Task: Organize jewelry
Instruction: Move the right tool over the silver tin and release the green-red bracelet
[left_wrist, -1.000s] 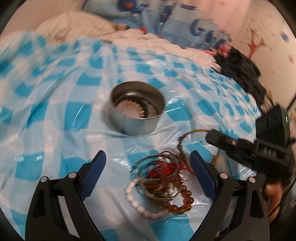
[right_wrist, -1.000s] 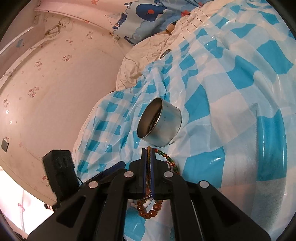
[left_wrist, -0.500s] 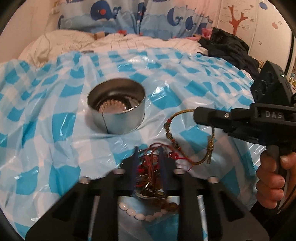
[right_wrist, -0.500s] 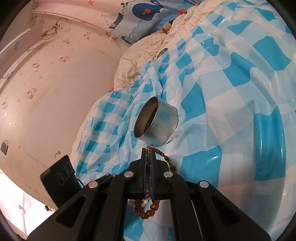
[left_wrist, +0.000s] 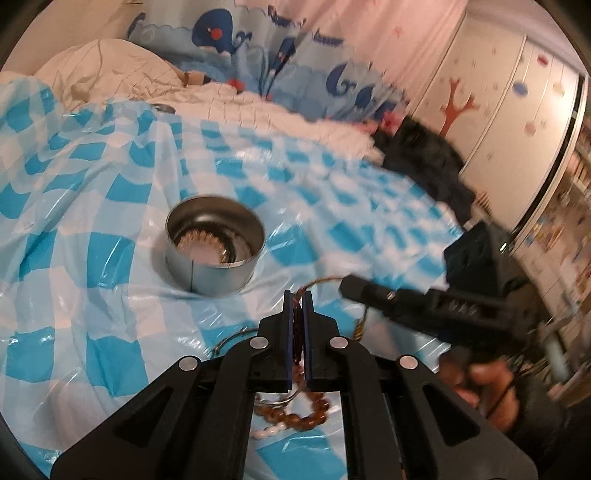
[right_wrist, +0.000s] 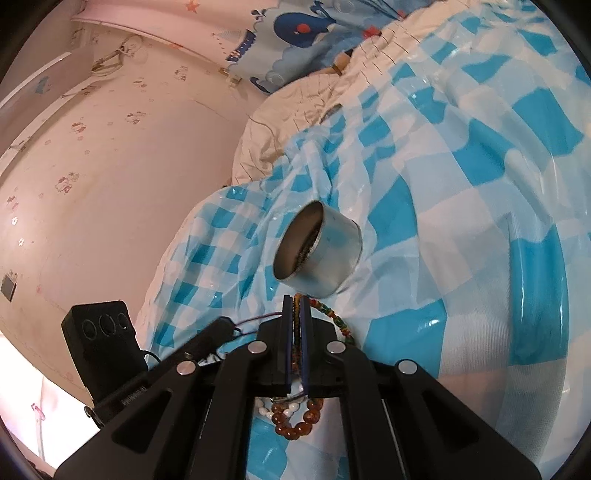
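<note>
Left wrist view: your left claw (left_wrist: 298, 295) has just clamped shut on the red cord bracelet (left_wrist: 296, 325), ready for the metal tin (left_wrist: 215, 248).

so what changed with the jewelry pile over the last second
The left tool has just closed from wide open onto the red cord bracelet in the pile and tilted up. The right tool stayed shut on the braided cord bracelet. The metal tin and amber bead bracelet stayed where they were.
</note>
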